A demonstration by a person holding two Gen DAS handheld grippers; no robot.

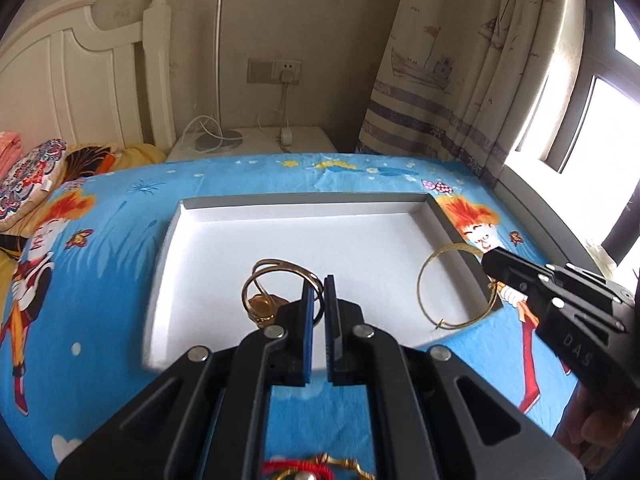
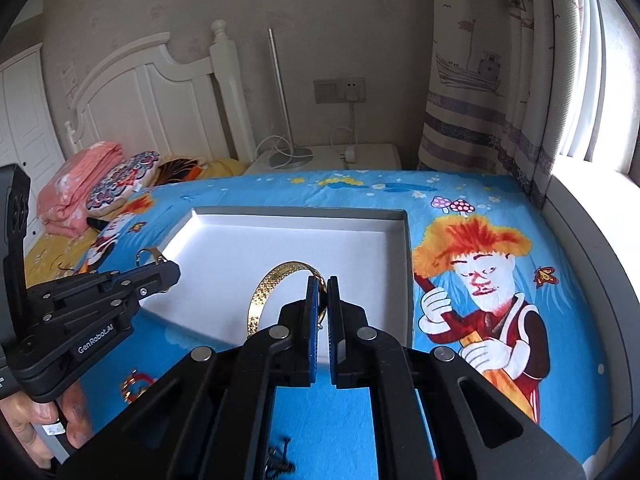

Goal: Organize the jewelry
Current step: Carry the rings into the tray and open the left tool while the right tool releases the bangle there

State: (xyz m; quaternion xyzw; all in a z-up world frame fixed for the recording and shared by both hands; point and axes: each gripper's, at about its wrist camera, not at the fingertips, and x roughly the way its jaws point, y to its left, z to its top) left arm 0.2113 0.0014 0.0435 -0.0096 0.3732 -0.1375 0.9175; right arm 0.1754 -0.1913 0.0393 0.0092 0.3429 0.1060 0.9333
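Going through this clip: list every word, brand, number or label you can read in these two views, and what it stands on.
"GenRobot.AI": white lettering on the left gripper, seen from the right wrist.
"DAS": raised letters, cut off, on the right gripper, seen from the left wrist.
White tag on a finger of the person's hand: handwriting too small to read.
Nothing else legible.

Glossy gold metal bangle (image 2: 280, 288), matt white card tray (image 1: 320, 216), printed cloth bedsheet (image 1: 120, 216).

Two gold bangles: one twisted bangle (image 1: 280, 292) at six o'clock of the one white tray (image 1: 320, 240), one wide bangle (image 2: 276, 292). Two grippers.
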